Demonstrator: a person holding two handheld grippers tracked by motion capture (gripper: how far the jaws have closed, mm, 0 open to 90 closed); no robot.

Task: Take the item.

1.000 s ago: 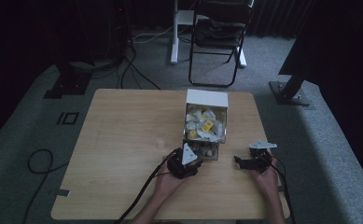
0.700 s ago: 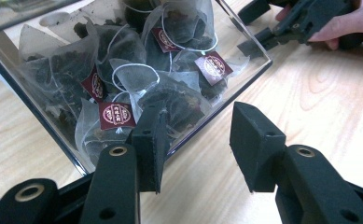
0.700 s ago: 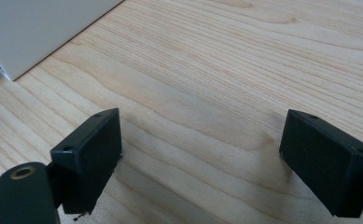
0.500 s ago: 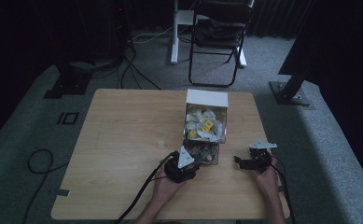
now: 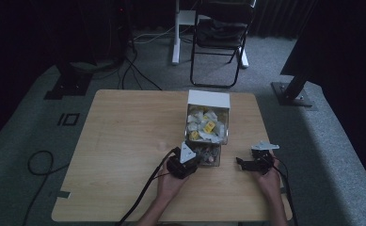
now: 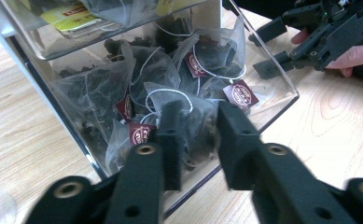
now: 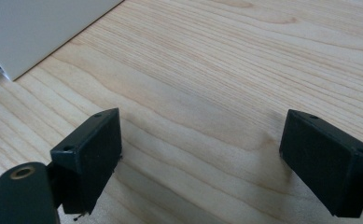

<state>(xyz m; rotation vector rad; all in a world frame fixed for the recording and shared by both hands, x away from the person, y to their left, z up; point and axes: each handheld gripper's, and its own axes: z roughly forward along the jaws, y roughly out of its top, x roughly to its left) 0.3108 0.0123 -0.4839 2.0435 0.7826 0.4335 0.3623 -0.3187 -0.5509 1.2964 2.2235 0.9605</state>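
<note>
While its two black jaws stand partly open inside the clear lower drawer (image 6: 268,88), the left gripper (image 6: 198,135) straddles one mesh tea bag (image 6: 195,126) without plainly pinching it; whether the pads touch the mesh is hard to make out. Around that bag lie several more dark tea bags with maroon tags (image 6: 239,93); four tags can be counted, the bags themselves overlap too much to number. Above, a second tier holds yellow-labelled sachets (image 6: 69,16), cut off by the picture's top edge. From the high view the white tea box (image 5: 208,100) sits on the wooden table (image 5: 119,141), its drawer pulled toward the left gripper (image 5: 195,160). Well to the side, the right gripper (image 5: 246,165) rests low over bare wood, jaws spread wide and holding nothing (image 7: 200,140)
</note>
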